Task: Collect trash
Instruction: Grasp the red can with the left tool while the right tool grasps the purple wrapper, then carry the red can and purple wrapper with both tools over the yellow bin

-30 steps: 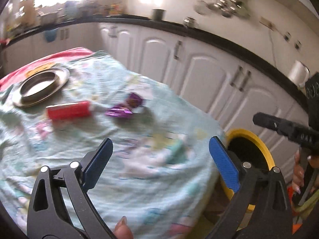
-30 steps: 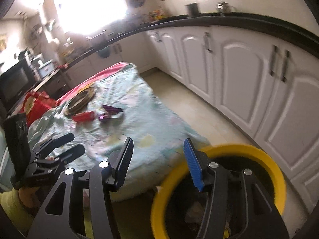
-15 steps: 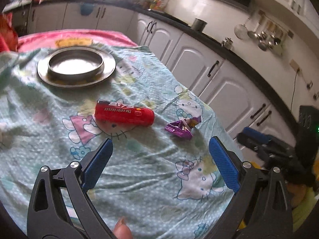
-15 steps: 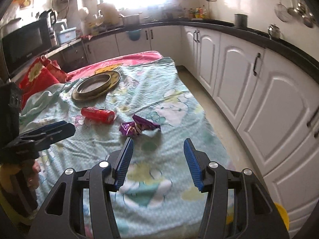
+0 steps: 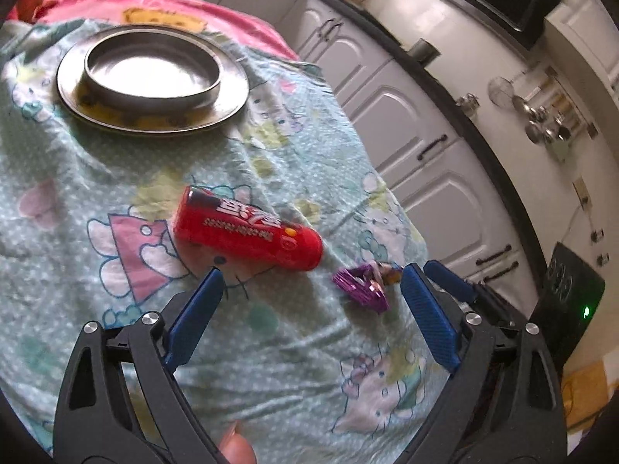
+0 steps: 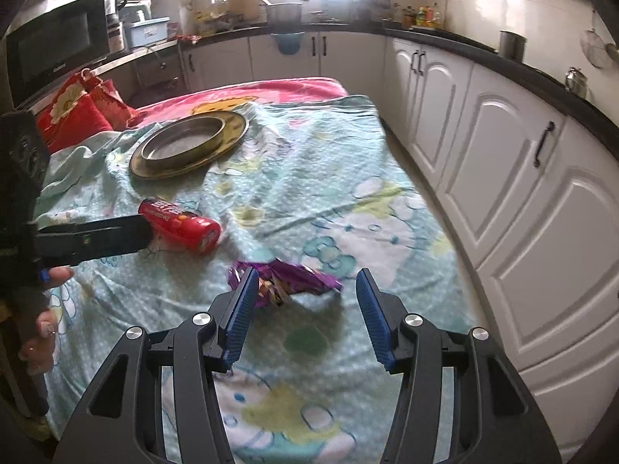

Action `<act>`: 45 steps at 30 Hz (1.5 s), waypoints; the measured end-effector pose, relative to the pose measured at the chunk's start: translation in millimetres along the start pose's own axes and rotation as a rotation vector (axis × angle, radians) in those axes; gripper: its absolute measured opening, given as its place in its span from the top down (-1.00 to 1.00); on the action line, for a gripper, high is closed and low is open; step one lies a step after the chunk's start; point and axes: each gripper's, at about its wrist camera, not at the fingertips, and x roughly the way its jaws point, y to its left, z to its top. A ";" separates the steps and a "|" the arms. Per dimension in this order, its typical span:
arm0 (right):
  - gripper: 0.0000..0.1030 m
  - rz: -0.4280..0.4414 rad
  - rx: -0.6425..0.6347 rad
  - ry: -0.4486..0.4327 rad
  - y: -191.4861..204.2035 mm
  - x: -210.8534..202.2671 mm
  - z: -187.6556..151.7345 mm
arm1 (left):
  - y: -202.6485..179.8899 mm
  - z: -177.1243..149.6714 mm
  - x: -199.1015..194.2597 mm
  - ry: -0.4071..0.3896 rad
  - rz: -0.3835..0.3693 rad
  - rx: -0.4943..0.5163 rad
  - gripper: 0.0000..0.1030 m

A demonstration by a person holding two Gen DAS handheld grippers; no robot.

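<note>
Jaws of left gripper [image 5: 309, 305] and right gripper [image 6: 305, 305]: both spread, both empty. Red packet [image 5: 247, 228] and purple wrapper [image 6: 286, 278]: uncollected, lying mid-surface on the blanket [image 6: 329, 178], toward its cabinet-side edge. Nothing gathered yet.

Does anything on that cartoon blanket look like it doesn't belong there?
Yes. A crumpled purple wrapper and a red snack tube tipped on its side lie loose on the blanket, in front of the stacked metal plates. They look like litter. Nothing seems spilled or broken.
</note>
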 end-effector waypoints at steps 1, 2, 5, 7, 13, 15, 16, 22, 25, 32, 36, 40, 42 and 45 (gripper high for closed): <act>0.02 0.000 -0.005 0.004 1.4 3.9 1.7 | 1.9 2.0 3.1 0.005 0.004 -0.020 -0.65; 0.02 -0.002 -0.011 0.010 2.9 8.7 3.1 | 4.0 3.6 5.5 0.009 0.010 -0.039 -0.65; 0.44 0.011 -0.020 0.038 4.7 21.5 3.9 | 12.0 8.7 14.1 0.019 0.017 -0.105 -0.65; 0.46 0.002 -0.027 0.052 6.4 25.7 0.7 | 14.3 13.2 18.0 0.010 0.025 -0.142 -0.65; 0.73 0.021 -0.013 0.028 8.8 2.5 -19.4 | 15.4 27.0 28.8 -0.016 0.076 -0.201 -0.50; 0.74 0.028 0.002 0.018 7.4 -7.2 -25.7 | 15.9 29.2 30.6 -0.032 0.123 -0.206 -0.24; 0.74 0.032 0.018 0.013 5.2 -14.1 -29.8 | 17.0 30.2 31.2 -0.038 0.144 -0.207 -0.08; 0.74 0.046 0.110 -0.017 -5.9 -46.8 -47.7 | 15.0 26.8 30.7 -0.053 0.191 -0.119 0.28; 0.74 0.038 0.142 -0.046 -10.7 -65.3 -56.5 | 7.8 21.6 27.8 -0.055 0.174 -0.065 0.38; 0.75 -0.041 0.161 -0.100 -22.0 -107.5 -77.1 | -34.4 -1.6 22.7 -0.035 0.111 0.113 0.53; 0.75 -0.064 0.193 -0.118 -30.9 -125.2 -88.5 | -56.9 -23.3 23.9 -0.001 0.048 0.180 0.53; 0.75 -0.096 0.228 -0.138 -43.4 -143.5 -99.5 | -82.7 -45.1 21.8 0.010 0.017 0.268 0.53; 0.75 -0.115 0.249 -0.142 -51.3 -152.2 -106.0 | -97.4 -56.2 18.8 0.011 -0.001 0.314 0.53; 0.75 -0.141 0.284 -0.149 -61.5 -164.6 -117.1 | -117.1 -67.0 16.7 0.015 -0.030 0.367 0.53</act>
